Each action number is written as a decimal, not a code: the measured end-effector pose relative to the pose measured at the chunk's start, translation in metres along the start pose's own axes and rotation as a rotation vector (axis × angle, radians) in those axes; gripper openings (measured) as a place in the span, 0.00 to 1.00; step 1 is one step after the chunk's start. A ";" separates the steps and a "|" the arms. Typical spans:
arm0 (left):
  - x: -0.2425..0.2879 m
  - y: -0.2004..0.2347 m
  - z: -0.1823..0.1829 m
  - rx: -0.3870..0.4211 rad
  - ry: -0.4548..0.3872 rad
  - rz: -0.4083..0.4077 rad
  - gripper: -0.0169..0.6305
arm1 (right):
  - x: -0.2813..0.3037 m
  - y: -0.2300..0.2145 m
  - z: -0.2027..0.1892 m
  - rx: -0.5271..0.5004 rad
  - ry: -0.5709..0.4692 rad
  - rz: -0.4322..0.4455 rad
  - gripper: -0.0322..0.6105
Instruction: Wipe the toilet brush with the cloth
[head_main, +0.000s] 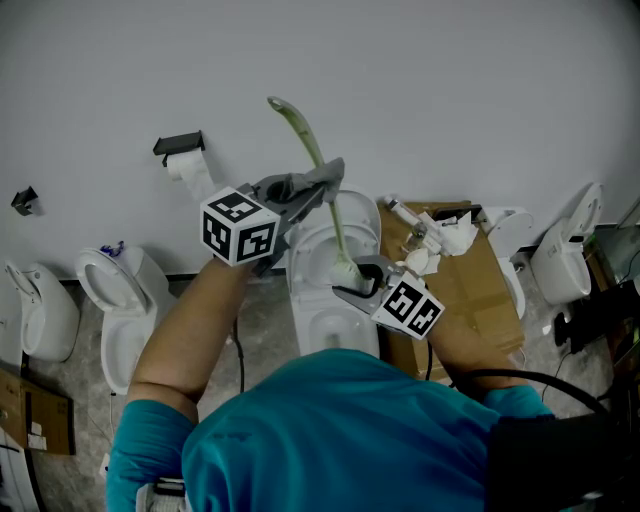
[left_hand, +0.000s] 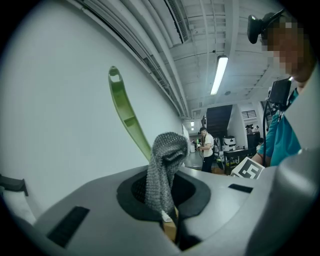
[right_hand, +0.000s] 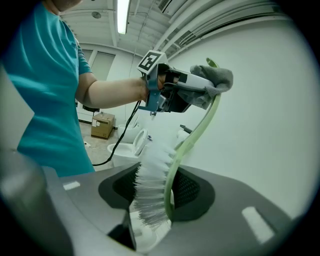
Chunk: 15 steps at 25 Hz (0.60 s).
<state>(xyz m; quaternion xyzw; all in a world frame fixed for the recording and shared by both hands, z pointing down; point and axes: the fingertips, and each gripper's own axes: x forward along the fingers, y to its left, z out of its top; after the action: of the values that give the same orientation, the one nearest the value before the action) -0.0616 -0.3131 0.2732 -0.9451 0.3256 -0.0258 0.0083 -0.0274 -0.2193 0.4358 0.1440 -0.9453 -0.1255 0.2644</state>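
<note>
Head view: both forearms are reaching forward over the centre toilet (head_main: 330, 320). The left gripper (head_main: 315, 195) is pointing level above that toilet's tank, and the right gripper (head_main: 362, 282) is tilting down over its bowl. One toilet brush (head_main: 318, 160), with a slim curved pale-green plastic handle, is standing above that toilet.

Left gripper view: the jaws are clamping one grey knitted cloth (left_hand: 162, 170), which is bunching upright and lying against the handle.

Right gripper view: the jaws are pinching the brush's lower end, with white bristles fanning out between them. There are two grippers, each carrying one black-and-white marker cube.
</note>
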 end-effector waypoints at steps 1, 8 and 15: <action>-0.001 0.000 0.002 0.003 -0.002 0.002 0.06 | 0.000 0.001 0.000 -0.001 -0.002 0.000 0.31; -0.008 0.006 0.017 0.023 -0.025 0.017 0.06 | -0.002 0.002 0.003 -0.017 -0.010 -0.001 0.32; -0.013 0.012 0.032 0.046 -0.041 0.033 0.06 | -0.002 0.001 0.007 -0.030 -0.013 -0.006 0.32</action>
<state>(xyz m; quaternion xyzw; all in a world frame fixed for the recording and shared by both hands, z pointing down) -0.0779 -0.3146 0.2400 -0.9395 0.3402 -0.0139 0.0371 -0.0294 -0.2169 0.4292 0.1421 -0.9446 -0.1413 0.2601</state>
